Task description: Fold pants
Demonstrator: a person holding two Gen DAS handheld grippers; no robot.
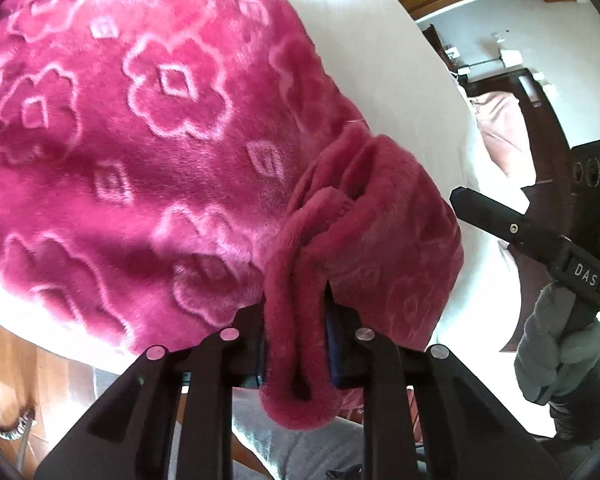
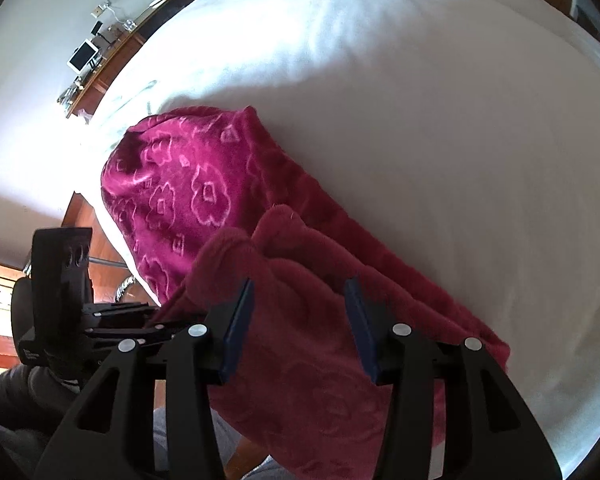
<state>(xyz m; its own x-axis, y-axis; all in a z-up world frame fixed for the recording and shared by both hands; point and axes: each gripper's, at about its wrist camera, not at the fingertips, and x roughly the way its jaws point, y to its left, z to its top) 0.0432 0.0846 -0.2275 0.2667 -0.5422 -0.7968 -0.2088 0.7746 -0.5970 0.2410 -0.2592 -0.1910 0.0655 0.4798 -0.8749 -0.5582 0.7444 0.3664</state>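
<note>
1. The pants (image 1: 140,128), pink plush with an embossed flower pattern, lie on the white bed (image 1: 400,92), filling the left wrist view from 9 to 12 o'clock; their far end runs out of the picture at the left edge.
2. A bunched hem of the pants hangs toward 6 o'clock between the fingers of the left gripper (image 1: 296,344), which are clenched on that thick fold. The fabric hides most of both pads.
3. In the right wrist view the pants (image 2: 188,192) stretch from 10 o'clock down to the bottom edge, where they are cut off.
4. The right gripper (image 2: 300,320) stands with its blue pads apart; plush sits between them, but neither pad visibly presses it.
5. At 3 o'clock in the left view a grey-gloved hand (image 1: 556,352) holds the other gripper's handle, partly cropped.
6. Furniture at the rims is too warped to make out.
</note>
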